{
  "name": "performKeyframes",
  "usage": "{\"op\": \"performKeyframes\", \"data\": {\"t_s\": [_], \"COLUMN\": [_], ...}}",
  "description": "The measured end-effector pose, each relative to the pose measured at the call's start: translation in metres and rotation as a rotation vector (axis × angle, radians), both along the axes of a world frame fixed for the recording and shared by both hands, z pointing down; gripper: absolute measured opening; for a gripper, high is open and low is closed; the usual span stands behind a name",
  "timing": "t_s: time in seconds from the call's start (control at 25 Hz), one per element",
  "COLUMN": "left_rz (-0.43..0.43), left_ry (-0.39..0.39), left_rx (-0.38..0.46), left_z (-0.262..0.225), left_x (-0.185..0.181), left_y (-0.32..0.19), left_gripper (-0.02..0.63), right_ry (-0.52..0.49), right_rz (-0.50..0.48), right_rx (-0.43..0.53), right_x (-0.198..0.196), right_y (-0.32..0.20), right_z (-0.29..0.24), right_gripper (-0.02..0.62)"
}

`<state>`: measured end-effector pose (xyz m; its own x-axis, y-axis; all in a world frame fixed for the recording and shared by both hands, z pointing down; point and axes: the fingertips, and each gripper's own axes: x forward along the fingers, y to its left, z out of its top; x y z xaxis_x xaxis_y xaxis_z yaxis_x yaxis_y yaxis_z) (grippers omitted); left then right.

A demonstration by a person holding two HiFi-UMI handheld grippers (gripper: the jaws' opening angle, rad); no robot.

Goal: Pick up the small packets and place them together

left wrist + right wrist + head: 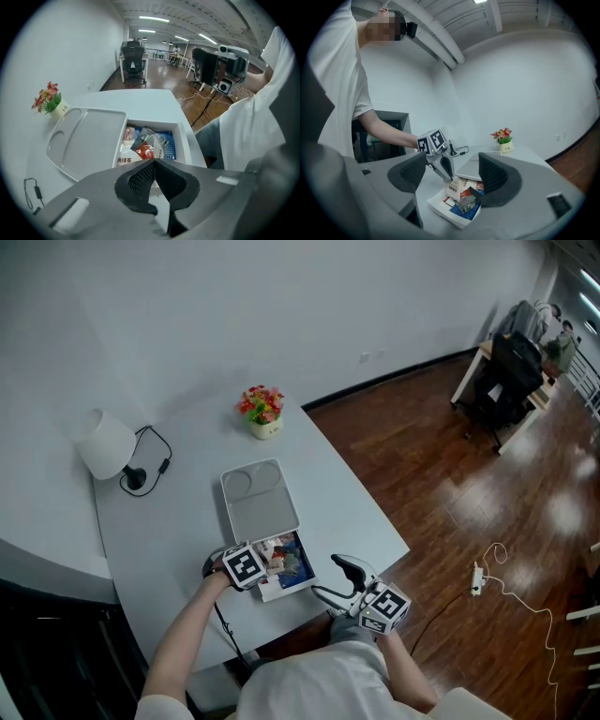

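A white box (278,593) on the pale table holds several small packets (291,563), red, white and silver over a blue sheet. My left gripper (272,563) reaches into the box from the left. Its jaws are shut, and in the right gripper view the tips of the left gripper (449,177) pinch the top edge of a white printed packet (452,188) that stands tilted up. The left gripper view shows the left gripper (154,161) closed just before the red packet (144,151). My right gripper (336,579) hovers open at the table's front edge, right of the box, with nothing in it.
The box's lid tray (258,498) lies open just behind the box. A flower pot (262,412) stands at the table's far edge and a white lamp (106,444) with its cable at the far left. Wooden floor lies to the right of the table.
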<state>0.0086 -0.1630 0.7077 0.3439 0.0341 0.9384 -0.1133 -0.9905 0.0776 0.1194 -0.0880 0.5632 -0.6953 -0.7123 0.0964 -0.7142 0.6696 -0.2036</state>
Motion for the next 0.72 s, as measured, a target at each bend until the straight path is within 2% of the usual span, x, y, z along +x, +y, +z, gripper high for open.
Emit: {"op": "performKeyframes", "data": {"t_s": [0.24, 0.4, 0.72], "left_rz": [-0.032, -0.050, -0.061], "left_ry": [0.057, 0.034, -0.019], "left_rx": [0.073, 0.122, 0.024], "left_z": [-0.046, -0.064, -0.038], "left_x": [-0.019, -0.038, -0.046], "left_y": [-0.037, -0.076, -0.125], "left_gripper": [0.006, 0.006, 0.006], "right_ry": [-0.009, -0.028, -0.056], "right_rz": [-0.024, -0.002, 0.051], "right_rx": [0.010, -0.012, -0.033], "right_x": [-0.008, 0.000, 0.021], "right_y": [-0.003, -0.011, -0.034], "right_z": [-0.001, 0.004, 0.006], "right_gripper": [0.344, 0.344, 0.344]}}
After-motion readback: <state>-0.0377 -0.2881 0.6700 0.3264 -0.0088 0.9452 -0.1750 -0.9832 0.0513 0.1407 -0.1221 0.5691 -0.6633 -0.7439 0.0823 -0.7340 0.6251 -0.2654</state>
